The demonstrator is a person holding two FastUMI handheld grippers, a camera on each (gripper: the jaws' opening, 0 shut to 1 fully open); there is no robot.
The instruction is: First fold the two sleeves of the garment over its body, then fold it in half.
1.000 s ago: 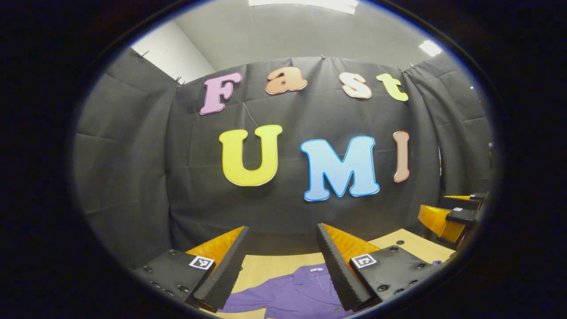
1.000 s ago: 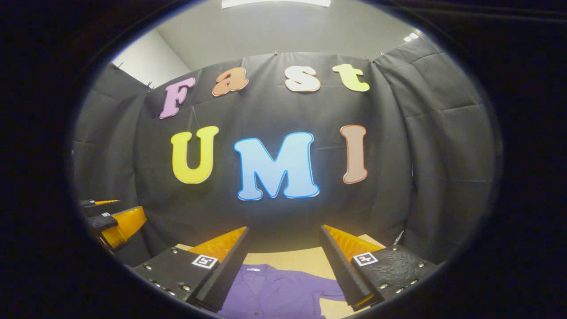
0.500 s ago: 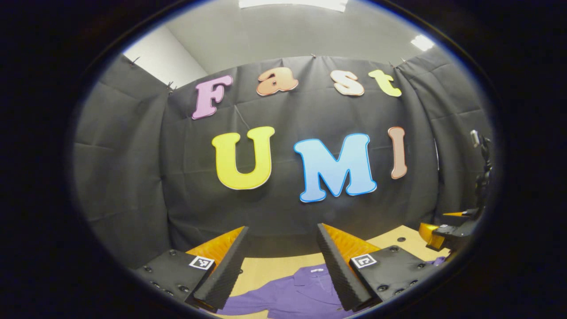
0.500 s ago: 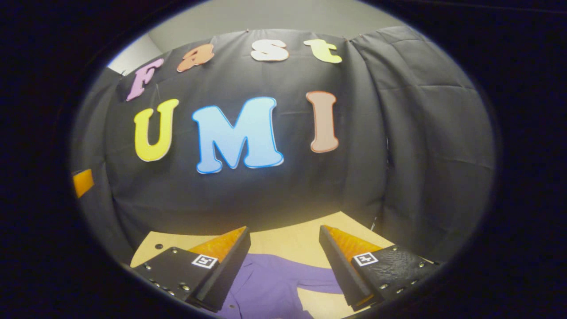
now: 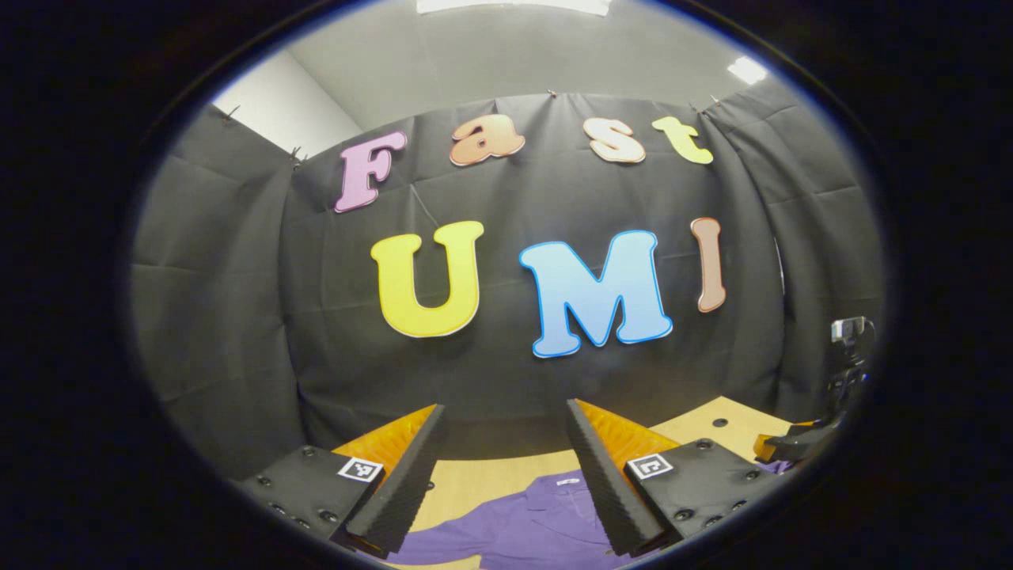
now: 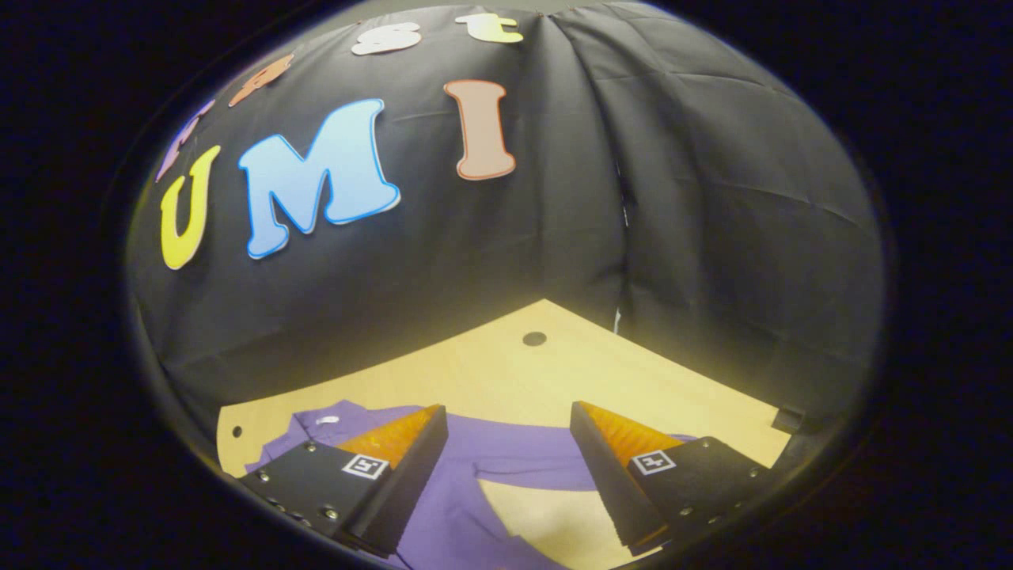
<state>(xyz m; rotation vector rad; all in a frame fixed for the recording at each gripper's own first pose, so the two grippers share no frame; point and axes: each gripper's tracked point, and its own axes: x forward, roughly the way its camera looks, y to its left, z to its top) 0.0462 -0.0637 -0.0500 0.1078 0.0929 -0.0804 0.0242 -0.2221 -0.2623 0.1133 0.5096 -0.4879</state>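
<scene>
A purple collared shirt (image 5: 514,526) lies flat on the wooden table (image 5: 483,475), collar toward the booth's back wall. My left gripper (image 5: 502,451) hangs open above its collar, with nothing between the fingers. In the right gripper view the shirt (image 6: 451,507) spreads below, and one sleeve (image 6: 522,459) reaches out to the right across the table (image 6: 554,372). My right gripper (image 6: 508,455) is open above that sleeve, apart from the cloth. The right gripper (image 5: 779,447) also shows at the right edge of the left gripper view, low over the table.
Black cloth walls close the table at the back and right. The tabletop has small round holes (image 6: 534,339) near its far corners. Bare wood lies beyond and to the right of the sleeve.
My right gripper has tilted down and swung right, bringing the table corner and the shirt's sleeve into sight. The left gripper has hardly moved. Both stay open.
</scene>
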